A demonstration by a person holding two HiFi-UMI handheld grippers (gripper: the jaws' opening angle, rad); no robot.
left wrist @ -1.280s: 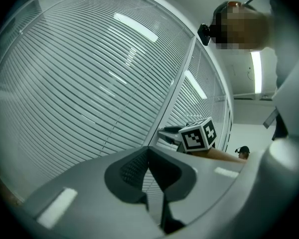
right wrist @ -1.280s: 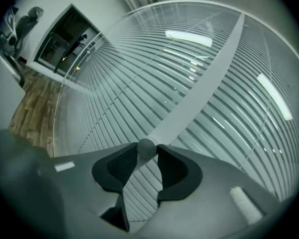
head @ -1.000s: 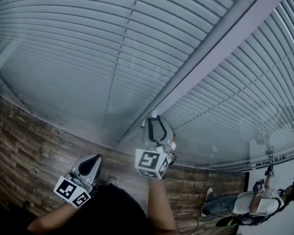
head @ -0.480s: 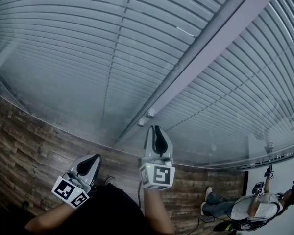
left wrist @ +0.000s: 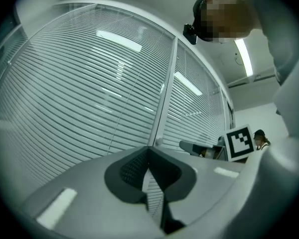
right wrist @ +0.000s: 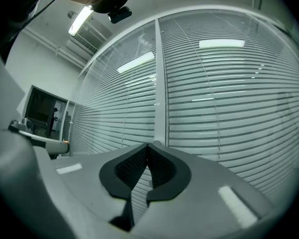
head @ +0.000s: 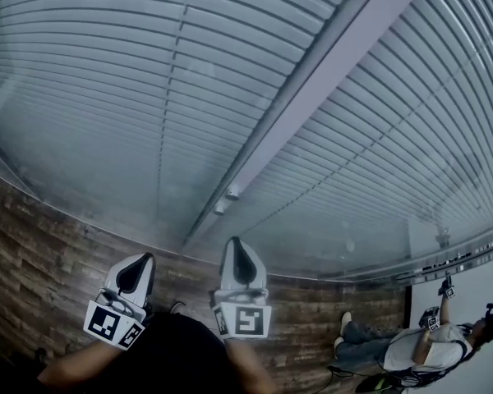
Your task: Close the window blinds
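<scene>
The window blinds (head: 140,80) hang with flat slats behind glass on both sides of a pale frame post (head: 312,97). Two small knobs (head: 230,194) stick out low on the post. My right gripper (head: 234,241) sits a little below and in front of these knobs. Its jaws have just closed and nothing is between them. In the right gripper view the tips (right wrist: 148,145) meet just below the post (right wrist: 160,83). My left gripper (head: 140,258) is lower left, shut and empty, pointing at the left blind (left wrist: 79,83).
Wood-plank flooring (head: 33,236) runs along the foot of the glass. Another person (head: 431,343) holding grippers stands at the lower right by the right-hand blind (head: 394,154). A dark screen (right wrist: 40,113) stands at the far left in the right gripper view.
My right gripper has drawn back from the knobs on the post, shifted left and rolled, and its jaws went from open to shut. The left gripper has barely moved.
</scene>
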